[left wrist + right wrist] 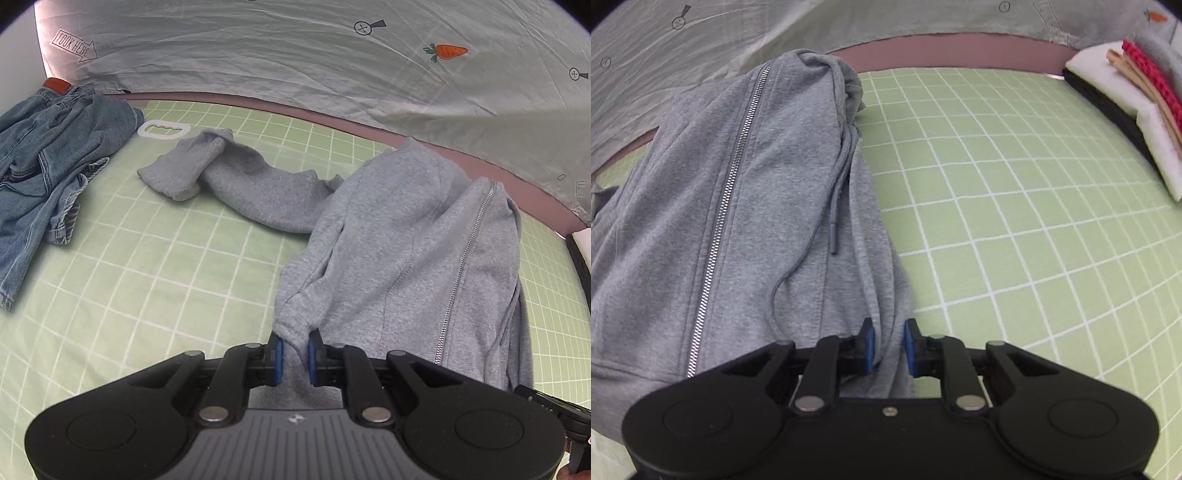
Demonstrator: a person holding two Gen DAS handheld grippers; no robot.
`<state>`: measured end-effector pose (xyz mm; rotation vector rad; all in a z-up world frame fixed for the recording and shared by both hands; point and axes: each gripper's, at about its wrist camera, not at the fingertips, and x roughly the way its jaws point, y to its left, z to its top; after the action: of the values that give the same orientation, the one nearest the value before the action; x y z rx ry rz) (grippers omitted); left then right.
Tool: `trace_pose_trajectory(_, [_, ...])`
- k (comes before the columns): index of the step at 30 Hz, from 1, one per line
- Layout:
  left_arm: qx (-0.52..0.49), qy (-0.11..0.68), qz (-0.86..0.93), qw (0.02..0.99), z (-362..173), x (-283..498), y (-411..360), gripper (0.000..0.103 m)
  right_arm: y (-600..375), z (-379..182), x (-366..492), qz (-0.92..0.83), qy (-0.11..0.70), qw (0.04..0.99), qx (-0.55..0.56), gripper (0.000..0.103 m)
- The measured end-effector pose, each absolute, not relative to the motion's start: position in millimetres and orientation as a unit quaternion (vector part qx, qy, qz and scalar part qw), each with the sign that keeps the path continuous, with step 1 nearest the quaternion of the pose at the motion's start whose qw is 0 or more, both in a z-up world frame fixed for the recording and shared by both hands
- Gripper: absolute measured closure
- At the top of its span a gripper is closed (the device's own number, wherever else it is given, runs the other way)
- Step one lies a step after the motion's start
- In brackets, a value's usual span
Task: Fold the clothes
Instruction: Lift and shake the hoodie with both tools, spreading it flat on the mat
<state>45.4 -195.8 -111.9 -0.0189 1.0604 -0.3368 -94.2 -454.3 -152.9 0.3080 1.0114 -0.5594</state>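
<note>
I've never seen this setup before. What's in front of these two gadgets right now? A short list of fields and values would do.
surface: green checked sheet
garment held: grey zip hoodie
left gripper: shut on the hoodie's edge
right gripper: shut on a fold of the hoodie
sleeve: stretched out flat to the left
jeans: crumpled, far left, not folded
folded stack: far right edge
white plastic handle: beside the jeans

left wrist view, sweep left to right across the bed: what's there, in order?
Blue jeans → white plastic handle → hoodie sleeve → grey zip hoodie, its hem pinched in the left tongs → folded clothes stack, just at the right edge.
</note>
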Motion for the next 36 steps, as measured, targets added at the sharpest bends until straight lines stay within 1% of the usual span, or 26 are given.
trace_pose_trajectory(5, [-0.003,0.512,-0.149,0.846,-117,47,-196,0.089,-492,-148,-117,-0.324,0.452,0.827,0.086,0.097])
trace_pose_trajectory(8, [-0.003,0.517,-0.145,0.844,-120,47,-195,0.089,-525,-125,-122,-0.374,0.41,0.831,0.021,0.099])
trace_pose_trajectory(13, [-0.006,0.523,-0.139,0.841,-124,47,-192,0.088,-578,-80,-124,-0.427,0.325,0.843,-0.031,0.098])
trace_pose_trajectory(16, [-0.008,0.527,-0.136,0.839,-126,47,-191,0.088,-592,-78,-112,-0.428,0.32,0.844,-0.039,0.096])
trace_pose_trajectory(17, [-0.008,0.528,-0.136,0.838,-126,47,-190,0.088,-592,-83,-108,-0.421,0.327,0.845,-0.039,0.084])
trace_pose_trajectory(19, [-0.013,0.53,-0.135,0.837,-127,47,-189,0.088,-584,-94,-108,-0.412,0.342,0.845,-0.008,0.056])
trace_pose_trajectory(21, [-0.021,0.533,-0.133,0.835,-128,47,-187,0.088,-575,-108,-117,-0.393,0.345,0.849,0.076,0.052])
trace_pose_trajectory(23, [-0.023,0.536,-0.133,0.833,-131,48,-187,0.088,-560,-126,-124,-0.364,0.36,0.845,0.156,0.051])
trace_pose_trajectory(25, [-0.019,0.538,-0.134,0.832,-132,49,-189,0.088,-545,-143,-127,-0.318,0.378,0.844,0.21,0.048])
trace_pose_trajectory(29, [-0.016,0.541,-0.139,0.829,-135,53,-190,0.088,-517,-174,-125,-0.223,0.401,0.831,0.314,0.046])
trace_pose_trajectory(31, [-0.021,0.543,-0.142,0.828,-136,53,-188,0.088,-507,-183,-122,-0.216,0.409,0.822,0.333,0.044])
trace_pose_trajectory(33, [-0.029,0.541,-0.146,0.828,-134,51,-185,0.088,-499,-189,-119,-0.216,0.422,0.815,0.334,0.045])
trace_pose_trajectory(35, [-0.033,0.538,-0.151,0.829,-131,48,-183,0.088,-500,-196,-122,-0.198,0.419,0.809,0.362,0.065])
trace_pose_trajectory(36, [-0.035,0.534,-0.155,0.83,-127,45,-183,0.088,-502,-198,-124,-0.189,0.415,0.807,0.376,0.079])
